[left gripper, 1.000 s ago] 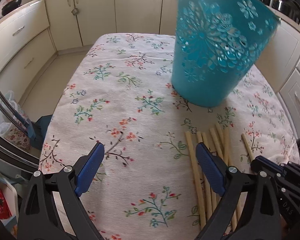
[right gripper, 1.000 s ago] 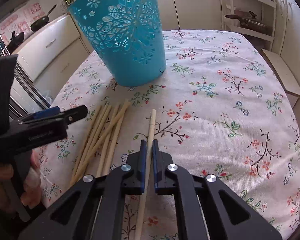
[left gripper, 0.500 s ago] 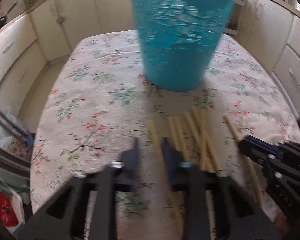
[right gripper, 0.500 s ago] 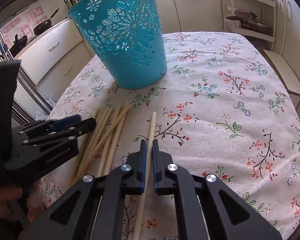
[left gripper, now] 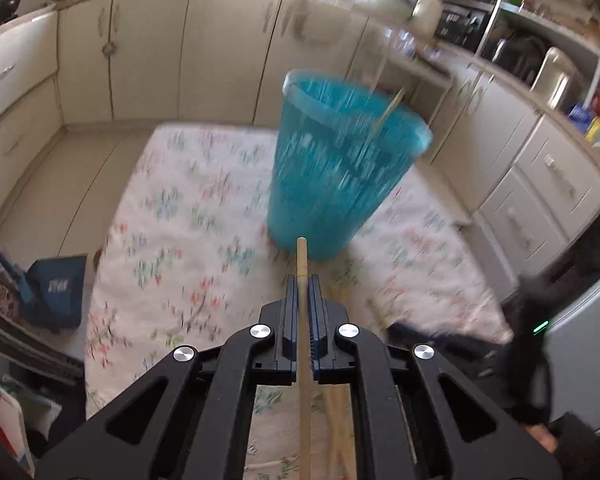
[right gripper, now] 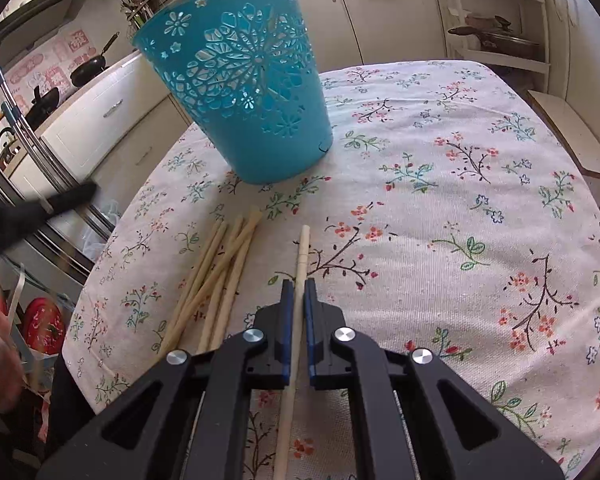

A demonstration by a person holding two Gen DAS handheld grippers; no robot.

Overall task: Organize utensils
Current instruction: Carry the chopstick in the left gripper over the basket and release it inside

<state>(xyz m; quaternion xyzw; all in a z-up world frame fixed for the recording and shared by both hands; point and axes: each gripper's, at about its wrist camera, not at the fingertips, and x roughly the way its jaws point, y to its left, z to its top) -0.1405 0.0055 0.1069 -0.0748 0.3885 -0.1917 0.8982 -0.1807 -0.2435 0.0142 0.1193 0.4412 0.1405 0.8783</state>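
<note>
Left gripper (left gripper: 302, 284) clamps one chopstick (left gripper: 302, 256), blue basket (left gripper: 340, 160) just ahead; right gripper (right gripper: 296, 292) pinches another chopstick (right gripper: 301, 248). Tip it upright above the rim before letting go

1. Basket (right gripper: 240, 80): turquoise blue, with cut-out flower patterns.
2. Tablecloth (right gripper: 440, 208): off-white, printed with red, green and blue floral sprigs.
3. Chopsticks (right gripper: 220, 276), lower left: pale tan.
4. Cabinets (left gripper: 148, 52), upper left: cream.
5. Gripper pads (right gripper: 286, 320): blue on black frames.
</note>
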